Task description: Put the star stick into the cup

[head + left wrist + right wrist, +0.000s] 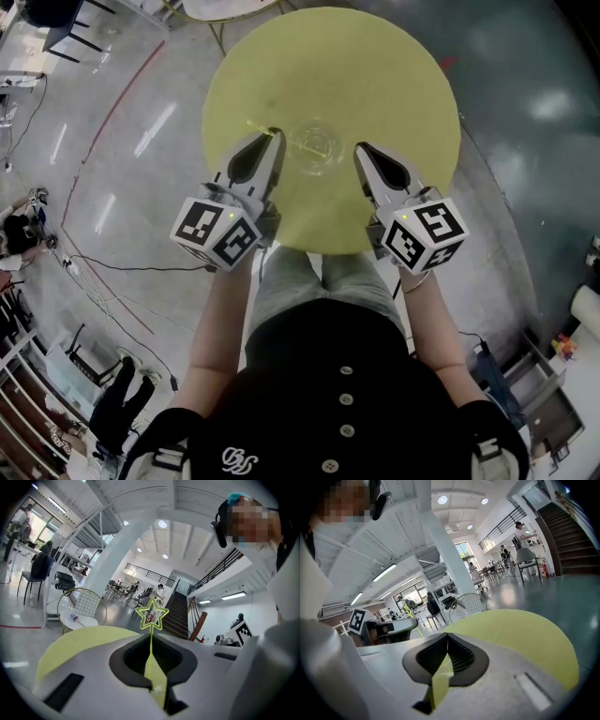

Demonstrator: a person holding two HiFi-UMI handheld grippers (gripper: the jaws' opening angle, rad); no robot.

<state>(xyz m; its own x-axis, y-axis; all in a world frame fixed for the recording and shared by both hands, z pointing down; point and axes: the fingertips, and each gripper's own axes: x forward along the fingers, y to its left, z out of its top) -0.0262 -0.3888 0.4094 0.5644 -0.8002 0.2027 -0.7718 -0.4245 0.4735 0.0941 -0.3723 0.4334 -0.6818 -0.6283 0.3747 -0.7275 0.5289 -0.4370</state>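
Star stick [151, 641] is pinched in the left gripper [273, 137], whose jaws are closed tight on the stem. The star head pokes out past the tips. In the head view the stick shows only as a thin line running toward 10 o'clock from those tips. Not in the cup [317, 150] yet. The cup stands at the middle of the table [375, 75], with the left gripper's tips near it at its 9 o'clock (contact looks unlikely, stick points away from it).

Progress: the stick is grasped, so roughly halfway by my read. Left to do: swing the stick over the rim, lower it in, let go.

Right gripper [361, 151] sits at the cup's 3 to 4 o'clock, jaws pressed together with nothing between them (idle).

Materials:
- Stick: thin yellow-green stem with a hollow five-point star outline, looks like plastic.
- Cup: clear, round, empty as far as I can see.
- Table: flat round top, matte yellow-green.
- Jaw pads: dark and ribbed, in smooth pale shells.
- Floor: glossy grey.
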